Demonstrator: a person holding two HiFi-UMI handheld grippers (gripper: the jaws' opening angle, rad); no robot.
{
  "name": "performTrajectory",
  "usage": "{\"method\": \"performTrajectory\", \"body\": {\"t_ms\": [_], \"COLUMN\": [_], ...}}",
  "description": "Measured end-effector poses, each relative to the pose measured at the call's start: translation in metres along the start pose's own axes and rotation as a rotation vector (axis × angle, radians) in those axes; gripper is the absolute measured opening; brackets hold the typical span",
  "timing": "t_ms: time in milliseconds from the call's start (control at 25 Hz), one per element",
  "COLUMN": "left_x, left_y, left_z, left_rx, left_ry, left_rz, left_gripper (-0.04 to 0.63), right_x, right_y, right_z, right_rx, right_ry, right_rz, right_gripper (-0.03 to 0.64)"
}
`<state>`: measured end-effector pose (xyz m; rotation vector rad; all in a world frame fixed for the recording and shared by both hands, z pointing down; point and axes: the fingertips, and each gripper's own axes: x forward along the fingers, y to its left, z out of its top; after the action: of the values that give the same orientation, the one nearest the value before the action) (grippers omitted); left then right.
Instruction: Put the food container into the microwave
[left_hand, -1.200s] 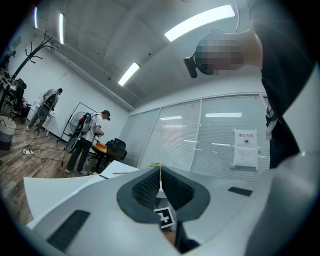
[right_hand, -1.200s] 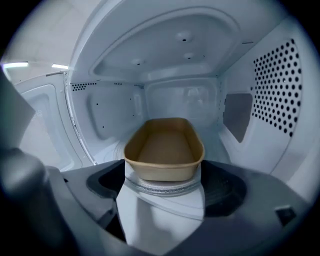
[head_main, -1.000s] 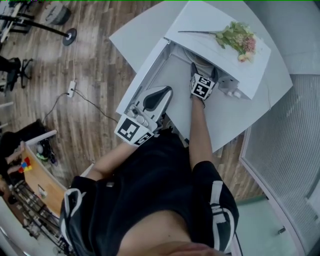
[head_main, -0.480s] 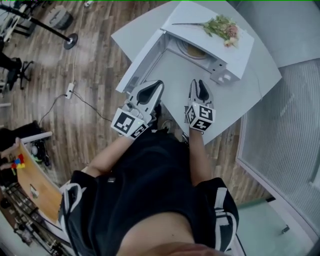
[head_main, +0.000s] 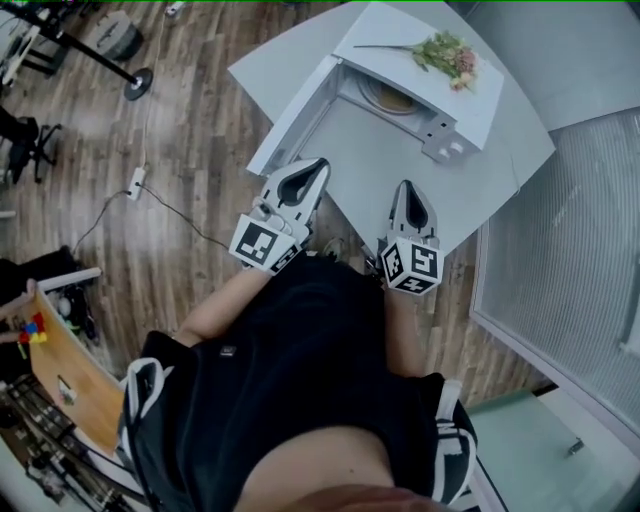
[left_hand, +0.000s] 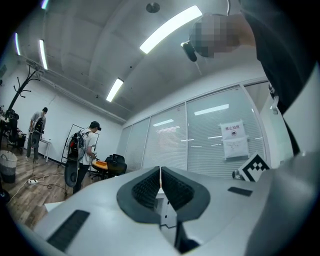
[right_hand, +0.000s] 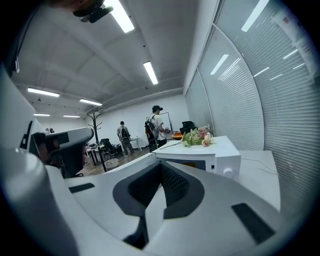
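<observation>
The white microwave (head_main: 455, 100) stands on the white table (head_main: 470, 190) with its door (head_main: 292, 118) swung open to the left. Inside the cavity a round tan shape shows, apparently the food container (head_main: 388, 97). My left gripper (head_main: 317, 166) is shut and empty, just in front of the open door's lower end. Further right, my right gripper (head_main: 409, 186) is also shut and empty, over the table's near edge and well clear of the cavity. The right gripper view shows the microwave (right_hand: 202, 156) ahead beyond the shut jaws. The left gripper view looks up at the room.
A bunch of flowers (head_main: 442, 54) lies on top of the microwave. A glass partition with blinds (head_main: 570, 240) runs along the right. Wooden floor with a cable and power strip (head_main: 135, 180) is at the left. People stand far off in the room (right_hand: 158, 122).
My right gripper has come out of the microwave cavity and drawn back to the table's near edge, empty. The round container stays inside. The left gripper has hardly moved.
</observation>
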<state>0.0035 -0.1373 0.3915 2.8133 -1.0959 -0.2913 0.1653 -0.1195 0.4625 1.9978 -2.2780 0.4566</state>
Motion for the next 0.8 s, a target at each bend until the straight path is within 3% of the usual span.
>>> {"method": "performTrajectory", "body": {"t_ms": [800], "left_x": [-0.031], "left_y": [0.001], "left_z": [0.009], "left_rx": [-0.021], "left_ry": [-0.013], "left_rz": [-0.071], "left_gripper": [0.029], "right_x": [-0.025], "right_y": [0.034], "right_z": [0.001], "right_rx": [0.009], "right_ry": [-0.024], "right_rz": [-0.054], "right_gripper": [0.023]}}
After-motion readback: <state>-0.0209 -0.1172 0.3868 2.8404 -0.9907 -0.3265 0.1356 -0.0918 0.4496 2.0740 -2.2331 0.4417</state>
